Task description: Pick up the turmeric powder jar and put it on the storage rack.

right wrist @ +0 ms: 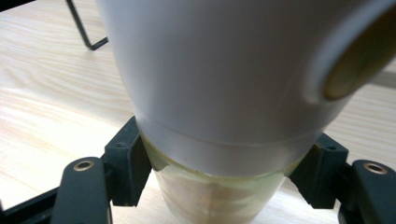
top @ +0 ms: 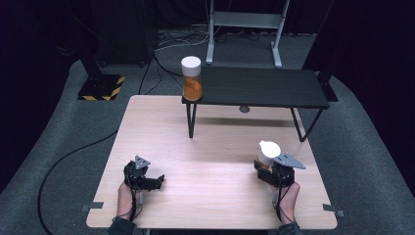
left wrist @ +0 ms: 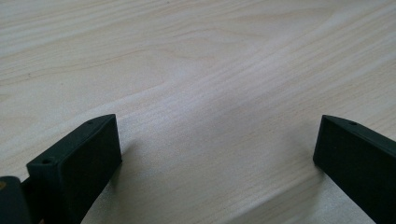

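Black grippers (top: 147, 180) — grey three-cornered plates, trailing black cables, dark sleeves.

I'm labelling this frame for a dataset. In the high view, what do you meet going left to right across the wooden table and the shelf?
Left gripper → orange-filled jar with white lid on the black shelf → white-capped jar held in the right gripper.

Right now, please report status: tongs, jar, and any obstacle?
Left tongs open, low over bare wooden table. Right tongs shut on white-capped jar. Second jar, orange contents, stands on black shelf. Nothing in the way.
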